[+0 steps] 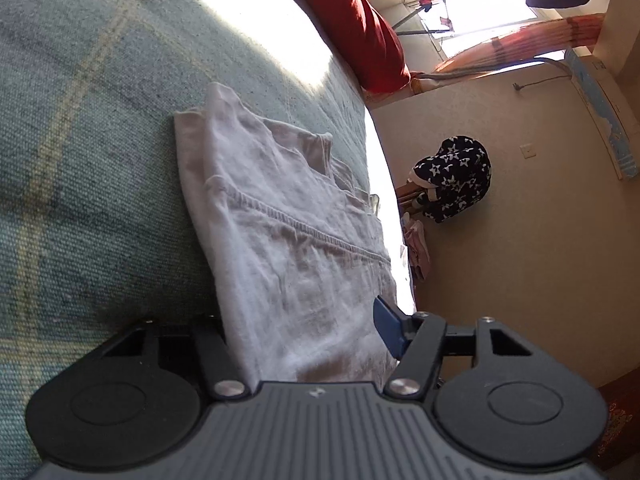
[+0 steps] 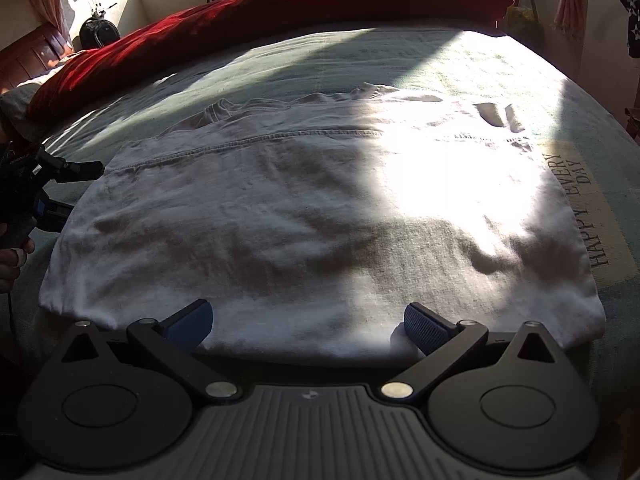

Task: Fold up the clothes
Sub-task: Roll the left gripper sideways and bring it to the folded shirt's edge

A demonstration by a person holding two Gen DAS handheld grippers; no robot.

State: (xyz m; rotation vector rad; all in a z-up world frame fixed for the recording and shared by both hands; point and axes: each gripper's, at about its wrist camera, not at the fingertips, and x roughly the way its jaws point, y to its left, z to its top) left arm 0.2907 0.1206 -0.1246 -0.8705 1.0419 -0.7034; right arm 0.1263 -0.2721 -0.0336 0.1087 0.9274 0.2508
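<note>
A sunlit bedroom: a green checked bedspread (image 2: 280,68) covers the bed, and a white T-shirt (image 2: 280,208) lies flat on it, partly folded. At the shirt's near hem, the right gripper (image 2: 308,326) rests with jaws spread wide, its pads on the cloth. At the shirt's left edge, the left gripper (image 1: 312,336) has fabric between its jaws; whether it pinches is unclear. Beyond the shirt lies a red quilt (image 2: 280,4).

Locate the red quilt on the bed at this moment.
In the right wrist view the red quilt lies bunched along the bed's far edge, beyond the white T-shirt spread on the green bedsheet.
</note>
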